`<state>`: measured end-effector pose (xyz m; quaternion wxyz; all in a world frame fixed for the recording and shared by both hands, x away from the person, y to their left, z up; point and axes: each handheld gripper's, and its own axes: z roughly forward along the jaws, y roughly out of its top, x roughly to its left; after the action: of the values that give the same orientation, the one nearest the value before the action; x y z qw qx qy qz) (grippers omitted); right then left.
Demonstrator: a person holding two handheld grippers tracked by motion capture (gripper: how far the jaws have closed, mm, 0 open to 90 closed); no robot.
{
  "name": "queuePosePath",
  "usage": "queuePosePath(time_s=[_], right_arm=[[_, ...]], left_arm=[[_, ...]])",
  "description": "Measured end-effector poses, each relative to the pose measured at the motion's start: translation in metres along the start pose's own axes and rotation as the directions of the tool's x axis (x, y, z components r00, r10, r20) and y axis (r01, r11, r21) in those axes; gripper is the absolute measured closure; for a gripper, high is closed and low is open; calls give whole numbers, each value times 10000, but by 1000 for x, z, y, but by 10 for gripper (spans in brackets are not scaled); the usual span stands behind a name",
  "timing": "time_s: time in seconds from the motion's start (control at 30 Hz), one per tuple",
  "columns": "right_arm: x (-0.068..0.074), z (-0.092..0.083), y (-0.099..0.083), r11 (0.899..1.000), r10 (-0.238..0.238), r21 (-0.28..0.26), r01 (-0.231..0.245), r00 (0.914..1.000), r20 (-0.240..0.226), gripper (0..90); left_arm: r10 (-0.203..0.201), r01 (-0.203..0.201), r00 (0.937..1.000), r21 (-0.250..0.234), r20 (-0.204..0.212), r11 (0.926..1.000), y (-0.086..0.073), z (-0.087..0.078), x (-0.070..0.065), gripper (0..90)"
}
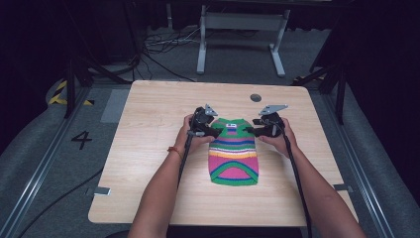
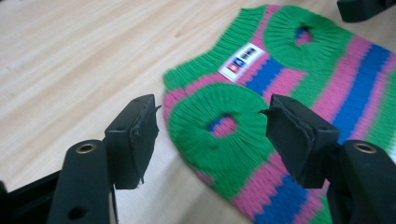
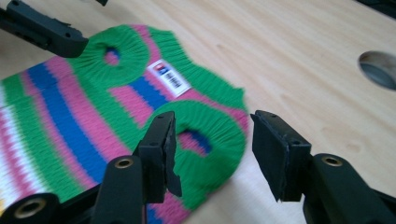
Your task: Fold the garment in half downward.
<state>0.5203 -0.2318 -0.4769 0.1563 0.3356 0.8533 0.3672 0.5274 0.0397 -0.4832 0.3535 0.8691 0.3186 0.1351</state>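
**Striped knit pet sweater, flat on tabletop**

Forearms enter from the near edge in the high view, one hand on each set of tongs. Left tongs point(image 1: 210, 130) and right tongs point(image 1: 253, 130) sit at the far corners of the sweater point(image 1: 234, 157), which lies flat near the middle of the tabletop point(image 1: 148, 148), neck end away from the person.

Item: small knitted garment, green ribbed trim, pink, blue, white and yellow bands, white label point(image 2: 241, 62) near the collar, two ribbed leg openings.

Tongs: both released, jaws apart, nothing between the pads. In the left gripper view the jaws straddle one leg opening point(image 2: 219, 123); in the right gripper view they frame the other leg opening point(image 3: 198, 140).

Handling, judged: light, soft, limp, stretchy; not fragile or slippery. It will sag and fold when lifted. Best hold: the thick ribbed edge at each shoulder corner, pinching both layers.
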Motion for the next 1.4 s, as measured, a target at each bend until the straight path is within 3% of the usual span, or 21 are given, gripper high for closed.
queuePosePath(time_s=[0.1, 0.27, 0.4, 0.5, 0.63, 0.73, 0.8, 0.87, 1.0, 1.13, 1.27, 1.33, 1.4], right_arm=[[-8, 9, 8, 9998, -32, 179, 29, 9999, 162, 529], [-19, 26, 12, 9984, 522, 226, -523, 9986, 39, 560], [-23, 35, 11, 9966, 780, 285, -777, 9969, -75, 565], [-24, 39, 10, 9959, 840, 327, -840, 9965, 13, 564], [-27, 44, 7, 9937, 1088, 262, -1085, 9940, -70, 564], [-28, 46, 3, 9873, 1584, 157, -1581, 9870, -281, 573], [-27, 46, 4, 9871, 1595, 177, -1590, 9867, -313, 613], [-25, 46, 5, 9875, 1565, 276, -1552, 9862, -542, 721], [-22, 47, 7, 9889, 1455, 410, -1431, 9874, -623, 801], [-20, 43, 10, 9912, 1240, 552, -1203, 9899, -691, 842], [-21, 39, 11, 9928, 1175, 341, -1151, 9898, -802, 846], [-21, 34, 13, 9933, 1156, 144, -1147, 9894, -884, 846], [-20, 30, 15, 9945, 1049, 100, -1044, 9902, -919, 846]], left_arm=[[-305, 304, 9995, -31, -110, 9995, 5, 7, 7, 389], [-842, 846, 9958, 95, -366, 9964, 11, 22, 17, 441], [-1306, 1304, 9914, 288, 49, 9910, 7, 32, 21, 480], [-1518, 1514, 9881, 154, 247, 9883, 4, 33, 23, 491], [-1480, 1476, 9883, 133, 367, 9890, 4, 33, 25, 482], [-1415, 1409, 9892, 193, 384, 9898, 5, 33, 24, 482], [-1299, 1285, 9903, 298, 492, 9913, 6, 33, 23, 520], [-1110, 1079, 9909, 436, 760, 9932, 7, 32, 22, 627], [-976, 929, 9907, 531, 948, 9943, 8, 31, 21, 763], [-611, 567, 9954, 598, 736, 9966, 11, 28, 19, 829], [-369, 337, 9975, 548, 596, 9979, 14, 23, 17, 831], [-139, 111, 9987, 576, 498, 9983, 17, 19, 15, 831], [349, -366, 9989, 544, 317, 9979, 19, 15, 11, 830]])
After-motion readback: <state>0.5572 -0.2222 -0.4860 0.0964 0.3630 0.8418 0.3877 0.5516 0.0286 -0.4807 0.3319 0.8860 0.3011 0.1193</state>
